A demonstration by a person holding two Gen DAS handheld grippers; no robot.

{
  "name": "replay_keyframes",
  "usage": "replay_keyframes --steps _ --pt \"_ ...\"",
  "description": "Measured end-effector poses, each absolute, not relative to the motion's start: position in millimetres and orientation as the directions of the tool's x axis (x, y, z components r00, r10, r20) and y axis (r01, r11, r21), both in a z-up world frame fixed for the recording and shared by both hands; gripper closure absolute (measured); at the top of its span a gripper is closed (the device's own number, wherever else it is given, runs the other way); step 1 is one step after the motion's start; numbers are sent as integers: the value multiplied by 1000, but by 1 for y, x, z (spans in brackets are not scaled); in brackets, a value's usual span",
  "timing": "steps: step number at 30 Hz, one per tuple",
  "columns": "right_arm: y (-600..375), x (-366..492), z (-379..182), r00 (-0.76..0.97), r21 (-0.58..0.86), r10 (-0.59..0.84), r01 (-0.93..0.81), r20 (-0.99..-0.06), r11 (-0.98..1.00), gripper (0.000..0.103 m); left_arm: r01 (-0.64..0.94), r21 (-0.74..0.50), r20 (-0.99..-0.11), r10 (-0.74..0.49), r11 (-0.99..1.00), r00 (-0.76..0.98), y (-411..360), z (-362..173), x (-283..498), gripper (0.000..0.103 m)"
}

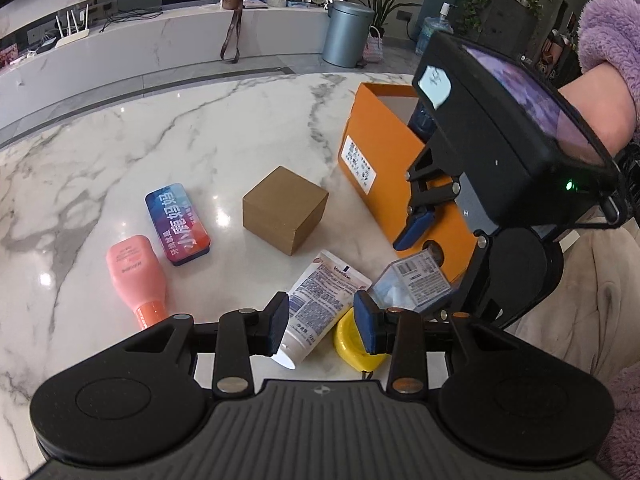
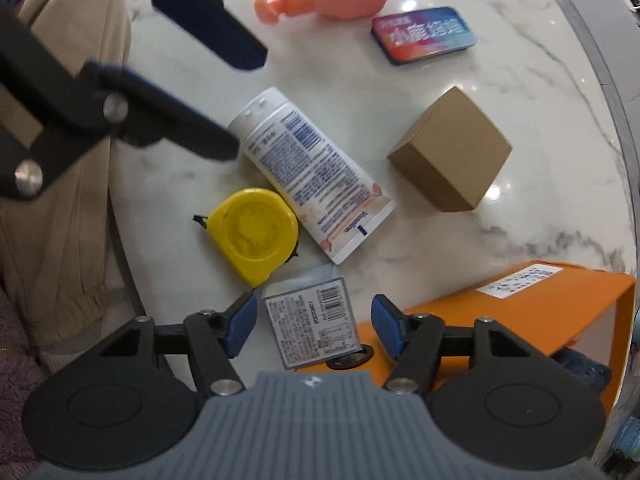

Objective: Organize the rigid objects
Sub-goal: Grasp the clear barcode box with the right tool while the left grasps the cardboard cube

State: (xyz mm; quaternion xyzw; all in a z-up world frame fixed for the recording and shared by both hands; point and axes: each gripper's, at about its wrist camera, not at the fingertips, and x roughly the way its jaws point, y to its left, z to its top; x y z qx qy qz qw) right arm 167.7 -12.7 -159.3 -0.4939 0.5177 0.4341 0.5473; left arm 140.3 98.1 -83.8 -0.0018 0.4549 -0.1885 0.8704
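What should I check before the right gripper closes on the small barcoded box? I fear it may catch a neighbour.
1. Small barcoded box lies between the right gripper fingers: ok.
2. Fingers apart, with a gap on each side of the box: ok.
3. Yellow tape measure outside the fingers: ok, though it is close to the box's corner.
4. White tube outside the fingers: ok, but its crimped end is near the box.
5. Left gripper away from the right one: not ok; it hangs over the tube nearby.
6. Room in the orange box: cannot tell; its inside is mostly hidden.
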Motion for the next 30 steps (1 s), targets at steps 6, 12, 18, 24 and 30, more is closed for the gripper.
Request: replay_keyframes --steps 6,12,18,24,30 --pt "-14 173 -162 77 -81 -30 -983 -997 163 51 344 -154 -783 -327 926 529 102 -82 149 48" --pt "-11 195 -144 148 -134 35 -958 -988 254 52 423 -58 -761 -315 904 567 103 -78 174 26" --pt "-4 217 -133 190 -164 66 -945 -980 284 52 518 -4 -777 -329 855 537 98 -93 219 14" --pt "-4 230 -129 183 -162 56 -951 -982 263 52 604 39 -798 -339 796 498 85 -117 250 11" --pt "-8 242 -131 172 -151 55 -951 -984 270 52 638 14 -826 -351 770 442 73 -135 268 9"
